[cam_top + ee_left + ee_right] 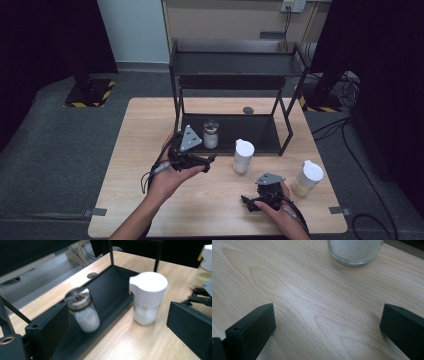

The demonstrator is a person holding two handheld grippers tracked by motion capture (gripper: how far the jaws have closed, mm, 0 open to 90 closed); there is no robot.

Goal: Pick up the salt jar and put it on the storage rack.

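Note:
A glass jar with a metal lid (210, 134) (83, 311), full of white grains, stands on the bottom shelf of a black rack (235, 131) (110, 293). A white-lidded jar (243, 156) (148, 297) stands on the table just in front of the rack. My left gripper (208, 163) (117, 322) is open and empty, pointing at both jars from a short distance. My right gripper (247, 204) (327, 322) hovers open and empty low over bare wood, with the glass base of a jar (355, 251) ahead of it.
A second white-lidded jar (307, 178) with beige contents stands at the right of the table, beside my right hand. The rack's upper shelf (237, 64) overhangs the lower one. A round hole (248, 110) sits in the tabletop behind the rack.

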